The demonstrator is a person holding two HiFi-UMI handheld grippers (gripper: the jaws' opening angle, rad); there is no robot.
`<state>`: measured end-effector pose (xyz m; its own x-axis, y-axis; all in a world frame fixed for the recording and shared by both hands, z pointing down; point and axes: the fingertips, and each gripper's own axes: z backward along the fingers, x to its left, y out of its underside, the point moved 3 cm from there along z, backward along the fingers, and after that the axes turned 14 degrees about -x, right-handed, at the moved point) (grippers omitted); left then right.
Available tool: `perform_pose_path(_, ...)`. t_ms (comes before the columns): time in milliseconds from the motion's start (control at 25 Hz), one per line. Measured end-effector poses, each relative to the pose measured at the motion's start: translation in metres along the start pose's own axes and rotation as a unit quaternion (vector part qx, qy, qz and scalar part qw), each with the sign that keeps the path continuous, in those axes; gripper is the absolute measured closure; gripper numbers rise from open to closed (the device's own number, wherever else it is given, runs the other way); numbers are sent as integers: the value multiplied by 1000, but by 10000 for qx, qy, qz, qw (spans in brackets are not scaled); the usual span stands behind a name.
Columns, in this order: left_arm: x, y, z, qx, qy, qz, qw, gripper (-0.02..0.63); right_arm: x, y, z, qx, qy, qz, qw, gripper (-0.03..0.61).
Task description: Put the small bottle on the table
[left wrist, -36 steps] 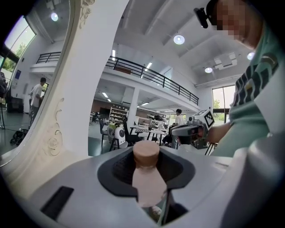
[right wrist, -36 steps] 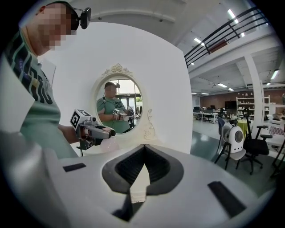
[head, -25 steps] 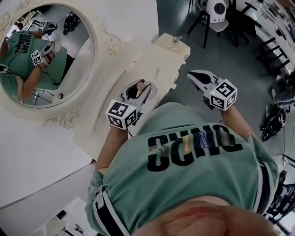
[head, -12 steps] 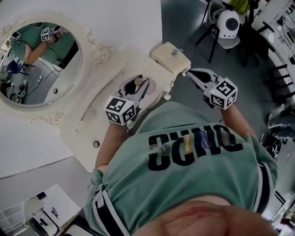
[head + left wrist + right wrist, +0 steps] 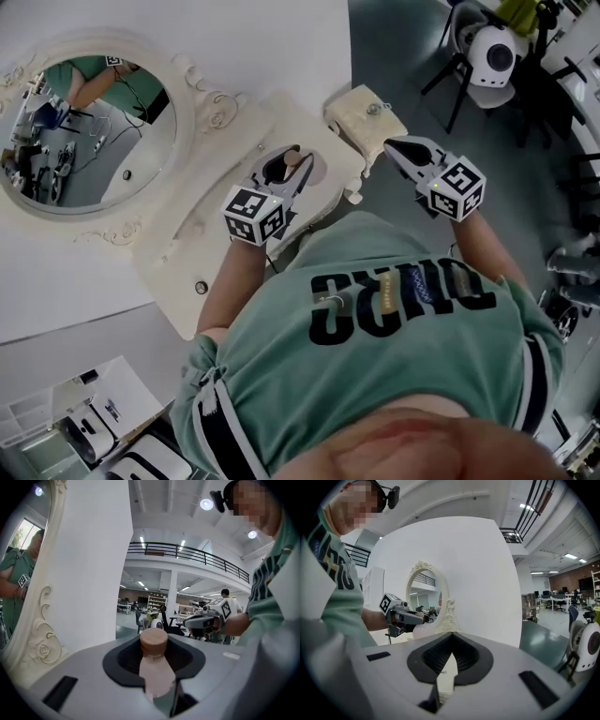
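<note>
Above the dressing table, nearer its right end, my left gripper carries the small pink bottle, jaws partly closed on its body. My right gripper hangs off the edge, pinched together and empty. I judge the next move is to lower the bottle upright and release it. Since a second ago both grippers have swung sideways, the grip unchanged.

Pink small bottle in left tool
</note>
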<state>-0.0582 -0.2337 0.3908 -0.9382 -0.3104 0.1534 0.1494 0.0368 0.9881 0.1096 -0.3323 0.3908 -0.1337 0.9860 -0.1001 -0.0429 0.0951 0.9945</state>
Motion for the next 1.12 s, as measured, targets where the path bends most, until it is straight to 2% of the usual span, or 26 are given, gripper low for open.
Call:
perform_pose_path(480, 71, 7, 22, 92, 169, 37, 9998, 482, 23, 13, -74, 282, 107, 24, 9995, 584)
perform_pose_path(800, 122, 42, 27, 283, 98, 123, 9995, 482, 36, 52, -133, 445, -94, -4, 9990, 584)
perform_pose_path(1120, 153, 83, 16, 451, 18, 282, 9986, 482, 25, 96, -161, 528, -37, -114, 9985, 584)
